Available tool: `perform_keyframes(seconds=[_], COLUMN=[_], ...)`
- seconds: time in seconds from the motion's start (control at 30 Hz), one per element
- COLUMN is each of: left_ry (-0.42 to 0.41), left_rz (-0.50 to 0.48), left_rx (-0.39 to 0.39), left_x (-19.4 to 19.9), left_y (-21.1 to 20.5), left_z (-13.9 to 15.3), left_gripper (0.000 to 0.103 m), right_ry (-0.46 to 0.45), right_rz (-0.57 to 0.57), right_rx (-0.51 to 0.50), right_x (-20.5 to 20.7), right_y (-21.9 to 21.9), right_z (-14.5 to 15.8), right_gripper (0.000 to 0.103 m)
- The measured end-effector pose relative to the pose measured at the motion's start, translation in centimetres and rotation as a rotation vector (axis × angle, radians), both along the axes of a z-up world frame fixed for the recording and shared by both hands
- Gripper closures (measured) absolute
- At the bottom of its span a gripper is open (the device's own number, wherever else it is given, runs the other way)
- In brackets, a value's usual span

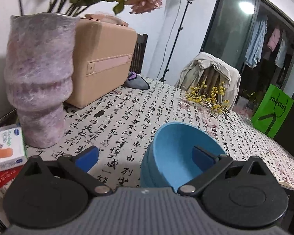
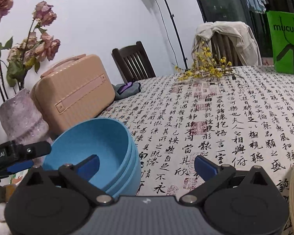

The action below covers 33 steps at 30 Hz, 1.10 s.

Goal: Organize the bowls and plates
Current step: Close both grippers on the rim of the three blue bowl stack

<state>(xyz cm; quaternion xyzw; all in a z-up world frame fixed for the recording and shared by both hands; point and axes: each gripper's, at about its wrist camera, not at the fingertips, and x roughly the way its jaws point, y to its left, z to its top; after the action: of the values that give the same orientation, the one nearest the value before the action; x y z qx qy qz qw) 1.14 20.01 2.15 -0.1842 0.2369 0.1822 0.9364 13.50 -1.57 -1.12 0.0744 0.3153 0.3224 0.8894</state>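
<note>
Your stack of blue bowls (image 2: 100,152) on the table (image 2: 225,117) near the vase (image 2: 21,117), mouth tipped toward you – both grippers' fingers spread wide, left gripper (image 1: 145,156) straddling its rim, right gripper (image 2: 147,166) pinching nothing

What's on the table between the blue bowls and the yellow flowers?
Nothing: in the right wrist view only bare printed tablecloth lies between the blue bowls and the yellow flowers.
</note>
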Motion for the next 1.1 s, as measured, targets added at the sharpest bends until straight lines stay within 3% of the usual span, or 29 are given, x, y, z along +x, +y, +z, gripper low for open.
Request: perform_keyframes(seconds=[0.3, 0.8, 1.03, 1.1], left_ry=[0.069, 0.156, 0.168, 0.166], left_rz=[0.019, 0.043, -0.001, 0.007], left_rx=[-0.044, -0.221, -0.338, -0.353], left_x=[2.4, 4.6, 5.3, 5.3], left_y=[0.7, 3.6, 4.0, 4.1], left_z=[-0.7, -3.5, -4.8, -5.1], left_gripper=[0.0, 0.0, 0.005, 0.011], right_ry=[0.081, 0.304, 0.378, 0.396], right_rz=[0.01, 0.038, 0.054, 0.061], right_rx=[-0.018, 0.018, 0.043, 0.047], right_x=[1.6, 4.6, 5.7, 5.9], right_y=[1.4, 4.1, 4.5, 4.6], right_z=[-0.6, -3.1, -3.8, -3.9], right_gripper=[0.0, 0.001, 0.009, 0.01])
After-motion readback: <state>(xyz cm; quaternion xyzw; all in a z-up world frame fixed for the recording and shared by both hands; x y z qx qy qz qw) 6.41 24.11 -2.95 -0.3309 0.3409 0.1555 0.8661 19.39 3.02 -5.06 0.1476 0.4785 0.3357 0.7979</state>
